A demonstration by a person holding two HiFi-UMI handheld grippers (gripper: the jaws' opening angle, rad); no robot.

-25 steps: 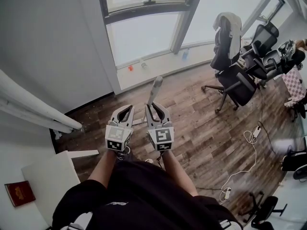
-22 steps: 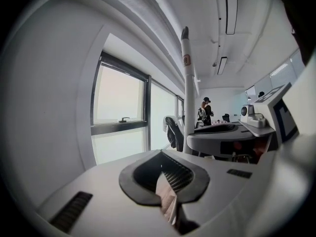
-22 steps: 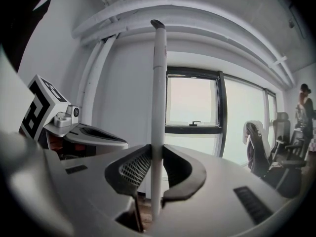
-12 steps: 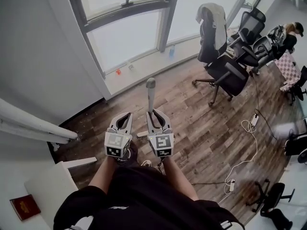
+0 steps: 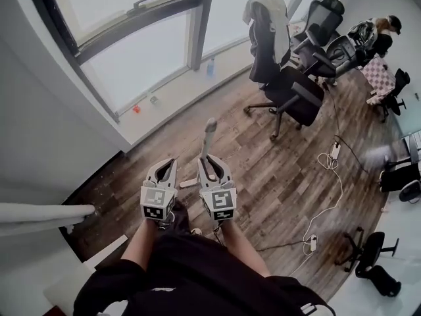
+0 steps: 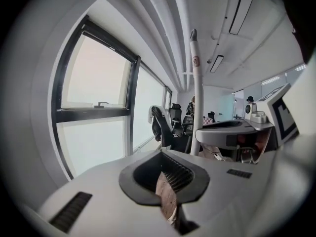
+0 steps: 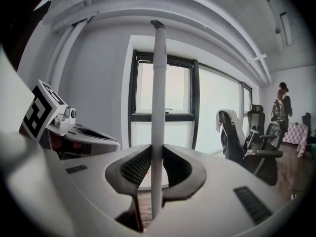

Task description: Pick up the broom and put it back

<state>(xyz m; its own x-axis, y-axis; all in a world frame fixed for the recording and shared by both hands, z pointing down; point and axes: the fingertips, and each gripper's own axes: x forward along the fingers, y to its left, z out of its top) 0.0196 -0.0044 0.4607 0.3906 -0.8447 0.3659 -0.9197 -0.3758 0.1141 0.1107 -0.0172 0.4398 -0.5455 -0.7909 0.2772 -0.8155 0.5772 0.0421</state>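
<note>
The window (image 5: 125, 58) is sliding toward the upper left and the office chair (image 5: 289, 91) toward upper centre as the view swings. At lower centre the right gripper (image 5: 209, 164) is clamping the upright broom handle (image 5: 210, 133), jaws part-closed around it. Beside it the left gripper (image 5: 168, 166) is riding with jaws together, empty.

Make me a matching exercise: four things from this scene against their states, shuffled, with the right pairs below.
1 right tongs
2 left tongs
3 office chair
4 white cable

A shut on nothing
B lying on the floor
C clamped on the broom handle
D draped with a pale jacket

Pairs: 1-C, 2-A, 3-D, 4-B
</note>
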